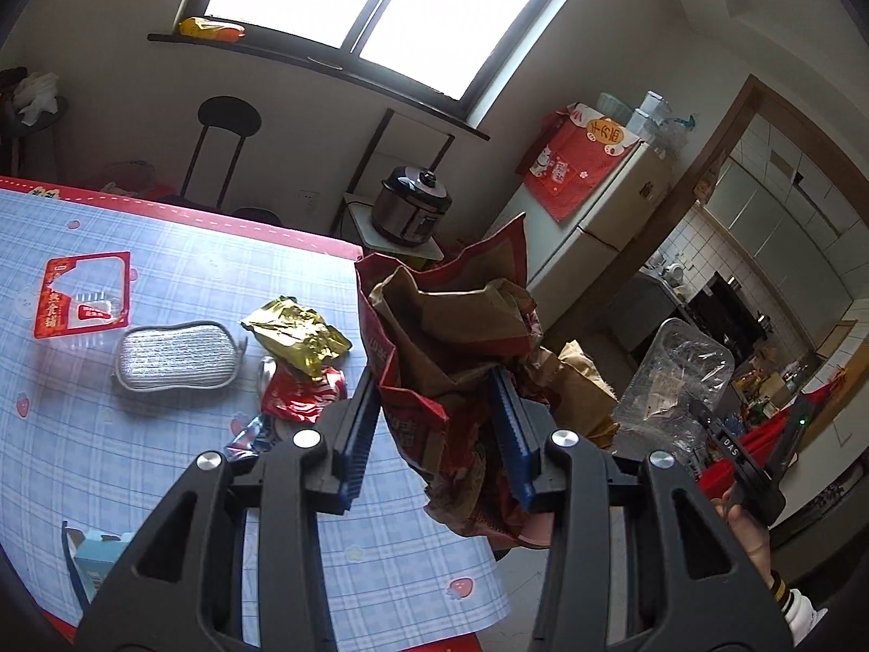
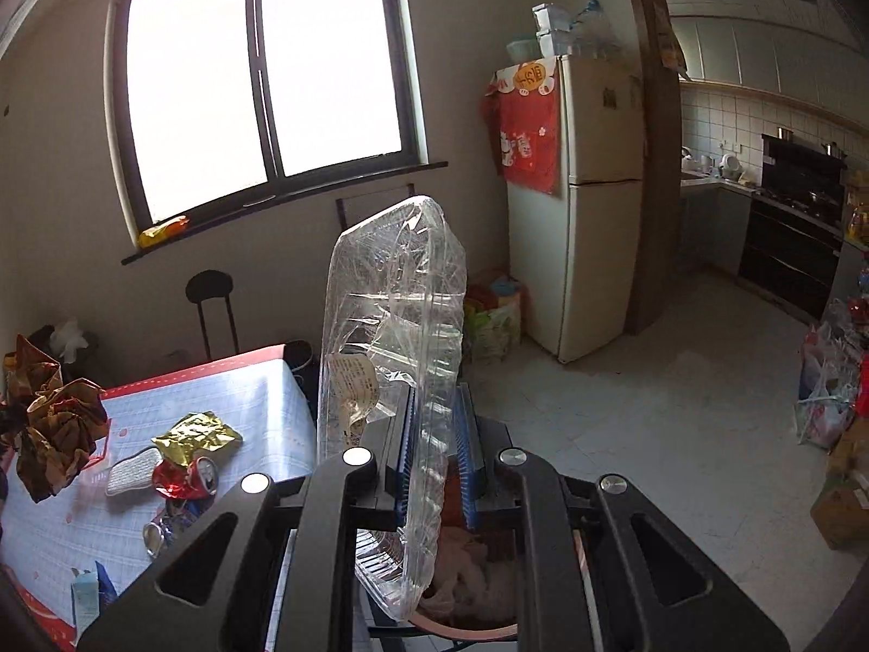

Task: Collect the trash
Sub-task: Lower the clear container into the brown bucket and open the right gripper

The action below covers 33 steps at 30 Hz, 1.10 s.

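Item: crumpled red and brown paper bag (image 1: 451, 326), clamped between the blue pads of the left gripper (image 1: 440, 434), held in the air just past the table's near corner.

Item: clear plastic tray (image 2: 391, 326), upright, pinched at its edge by the nearly closed right gripper (image 2: 434, 451), off the table's right side. A pink bin (image 2: 467, 592) with a pale liner shows directly below the tray.

Landmark: table (image 1: 163, 282), blue checked cover with red border.

On the table, middle: gold foil wrapper (image 1: 296, 337), touching a crushed red can (image 1: 301, 394) just nearer the camera. Left of the wrapper: grey sponge pad (image 1: 176, 356). Beyond the pad: flat clear package with red label (image 1: 81, 293). Near edge of the table: light blue carton (image 1: 95, 559), partly hidden.

Beyond the table: black stool (image 1: 225, 130) under the window (image 1: 380, 5); pressure cooker (image 1: 415, 206) on a small stand; white fridge (image 2: 586, 206) with a red cloth, well apart to the right.
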{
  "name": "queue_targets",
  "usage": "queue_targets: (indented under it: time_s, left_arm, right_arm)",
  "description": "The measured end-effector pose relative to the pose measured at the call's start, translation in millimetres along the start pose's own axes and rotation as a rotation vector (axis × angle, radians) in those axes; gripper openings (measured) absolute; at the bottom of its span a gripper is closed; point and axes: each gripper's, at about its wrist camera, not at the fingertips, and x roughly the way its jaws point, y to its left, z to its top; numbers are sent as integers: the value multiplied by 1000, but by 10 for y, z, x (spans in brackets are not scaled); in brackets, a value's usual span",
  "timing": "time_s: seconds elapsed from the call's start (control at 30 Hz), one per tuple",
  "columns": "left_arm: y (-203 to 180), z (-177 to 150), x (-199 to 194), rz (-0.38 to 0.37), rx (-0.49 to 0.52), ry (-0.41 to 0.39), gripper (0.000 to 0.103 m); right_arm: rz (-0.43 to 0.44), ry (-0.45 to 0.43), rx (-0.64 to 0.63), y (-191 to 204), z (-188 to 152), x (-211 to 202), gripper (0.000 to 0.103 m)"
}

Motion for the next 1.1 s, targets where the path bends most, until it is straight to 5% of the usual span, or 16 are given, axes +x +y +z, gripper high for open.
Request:
queue_targets:
  time_s: [0.5, 0.57, 0.63, 0.77, 0.93, 1.1]
  left_arm:
    - [-643, -198, 317, 32, 37, 12, 43]
    - [-645, -201, 307, 35, 40, 13, 43]
    - [-629, -206, 317, 37, 43, 17, 43]
    - [-630, -182, 328, 32, 48, 23, 43]
    - [-713, -126, 406, 5, 89, 41, 43]
    - [-961, -83, 615, -43, 167, 73, 44]
  right_arm:
    - [-1, 5, -15, -376, 183, 478, 18]
    - [10, 11, -4, -388, 206, 534, 25]
    - [23, 9, 13, -394, 226, 550, 48]
    - [19, -18, 27, -384, 267, 459, 61]
    - [-6, -84, 48, -389, 343, 151, 94]
    - [-88, -111, 42, -446, 375, -157, 97]
